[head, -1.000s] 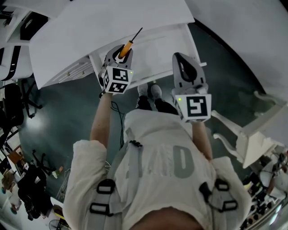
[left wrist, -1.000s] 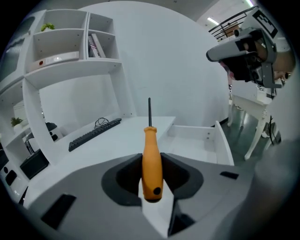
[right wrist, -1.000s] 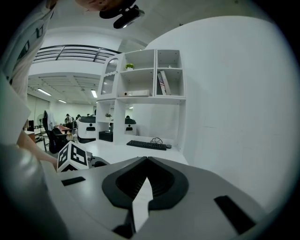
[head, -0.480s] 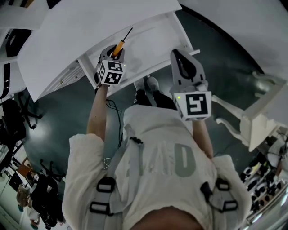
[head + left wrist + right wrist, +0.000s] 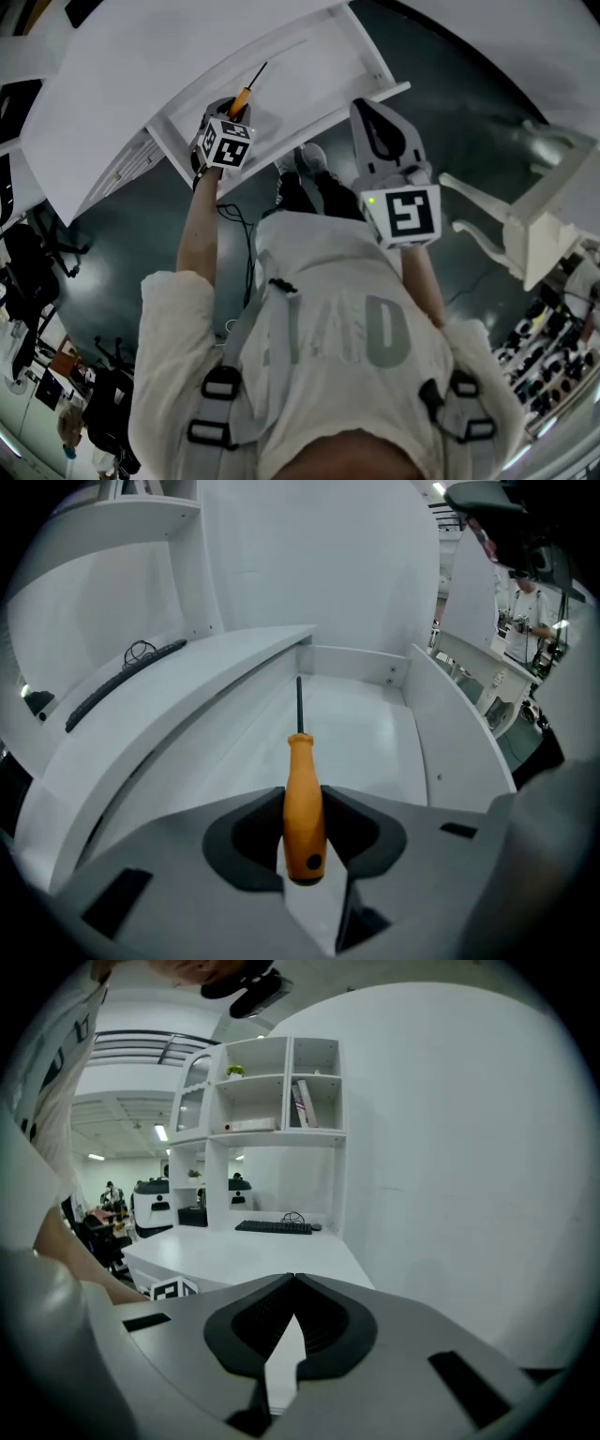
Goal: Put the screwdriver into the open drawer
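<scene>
- The screwdriver [image 5: 305, 808] is pinched by its orange handle between the jaws of the left gripper [image 5: 304, 794]. The butt end pokes back toward the camera. The thin dark shaft runs straight out past the jaw tips, so its long axis matches the way the gripper points.
- The tip is aimed down into the open drawer [image 5: 366, 742] and hangs over its bare white floor. As far as I can tell it isn't touching anything yet.
- In the left gripper view the drawer's side walls run away on both sides of the shaft. So the tool lies roughly along the drawer, not across it, with room either side.
- From the head view the tool sits over the left part of the drawer, tipped forward and down, with the desk top [image 5: 159, 66] just beyond it.
- My guess is the move left is pretty simple: drop a bit lower and let go. Since it's lined up lengthwise, I'd expect it to settle flat and not catch a wall, though it may roll a little.
- The right gripper [image 5: 293, 1277] has its jaws pressed together on nothing. It's off to the right of the drawer's front edge and looks out at the shelves, so the left hand is clearly the nearer one.
</scene>
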Demonstrator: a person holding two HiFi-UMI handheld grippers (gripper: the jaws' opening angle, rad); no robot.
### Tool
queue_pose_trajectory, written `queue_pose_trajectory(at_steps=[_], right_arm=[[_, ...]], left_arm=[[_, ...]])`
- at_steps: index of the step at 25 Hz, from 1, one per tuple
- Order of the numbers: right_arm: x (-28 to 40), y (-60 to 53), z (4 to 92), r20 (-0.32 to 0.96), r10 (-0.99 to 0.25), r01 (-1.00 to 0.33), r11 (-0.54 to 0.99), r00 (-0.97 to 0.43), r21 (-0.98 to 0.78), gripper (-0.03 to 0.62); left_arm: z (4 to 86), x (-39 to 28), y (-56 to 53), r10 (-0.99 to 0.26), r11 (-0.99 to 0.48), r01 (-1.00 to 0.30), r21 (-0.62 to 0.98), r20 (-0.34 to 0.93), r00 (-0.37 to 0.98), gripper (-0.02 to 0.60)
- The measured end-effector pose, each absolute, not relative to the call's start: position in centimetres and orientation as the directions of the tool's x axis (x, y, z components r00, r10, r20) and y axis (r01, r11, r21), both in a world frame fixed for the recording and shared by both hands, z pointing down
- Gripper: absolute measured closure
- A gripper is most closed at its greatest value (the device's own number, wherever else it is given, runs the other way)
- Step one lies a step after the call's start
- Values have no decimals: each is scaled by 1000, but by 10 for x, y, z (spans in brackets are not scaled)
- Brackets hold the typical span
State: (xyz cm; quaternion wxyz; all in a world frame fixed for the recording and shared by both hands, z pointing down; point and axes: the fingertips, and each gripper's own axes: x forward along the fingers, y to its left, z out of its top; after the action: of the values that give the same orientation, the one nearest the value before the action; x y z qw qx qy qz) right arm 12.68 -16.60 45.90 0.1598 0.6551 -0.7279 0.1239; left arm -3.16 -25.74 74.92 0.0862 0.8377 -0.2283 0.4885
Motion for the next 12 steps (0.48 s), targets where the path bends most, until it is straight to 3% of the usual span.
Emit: queue_pose_trajectory(at_steps=[12], right_arm=[[139,-150,466,397,-914,-996,74,-84,-41,589]], left_arm=[[784,-38,-240,-174,-893,-451,-6,927,332,462]])
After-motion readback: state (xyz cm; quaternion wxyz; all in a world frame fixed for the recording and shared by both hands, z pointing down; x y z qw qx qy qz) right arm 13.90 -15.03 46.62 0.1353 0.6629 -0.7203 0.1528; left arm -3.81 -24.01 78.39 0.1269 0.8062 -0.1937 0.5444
